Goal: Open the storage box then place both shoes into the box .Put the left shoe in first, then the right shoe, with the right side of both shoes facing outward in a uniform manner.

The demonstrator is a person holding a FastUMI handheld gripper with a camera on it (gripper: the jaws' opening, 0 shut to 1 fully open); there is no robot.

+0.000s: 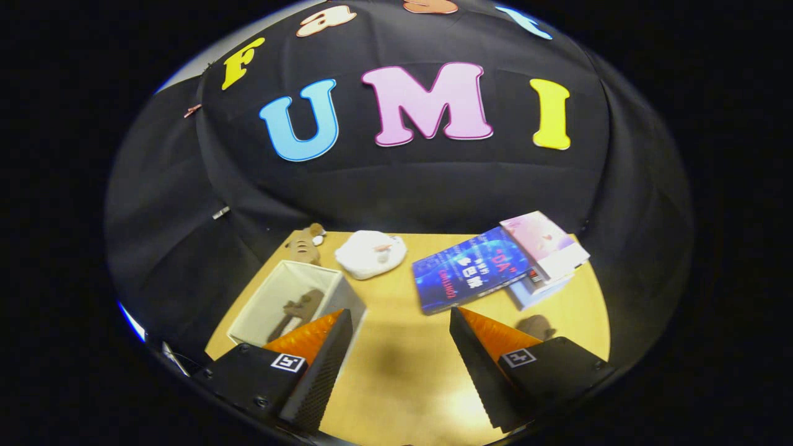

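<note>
Gripper view shows the gripper (pixel 396 347) spread wide and empty over bare table (pixel 403 371), the open box (pixel 291 297) just ahead of its left finger with one brown shoe (pixel 297 310) inside, the other shoe (pixel 536 325) beyond the right finger

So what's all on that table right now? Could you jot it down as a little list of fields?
hand-held gripper: open, fingers apart over bare table
storage box: open, beyond left finger, a brown shoe inside
second brown shoe: behind box
white plush: beside that shoe
blue book: ahead of right finger
pink book: stacked beside the blue one
</note>
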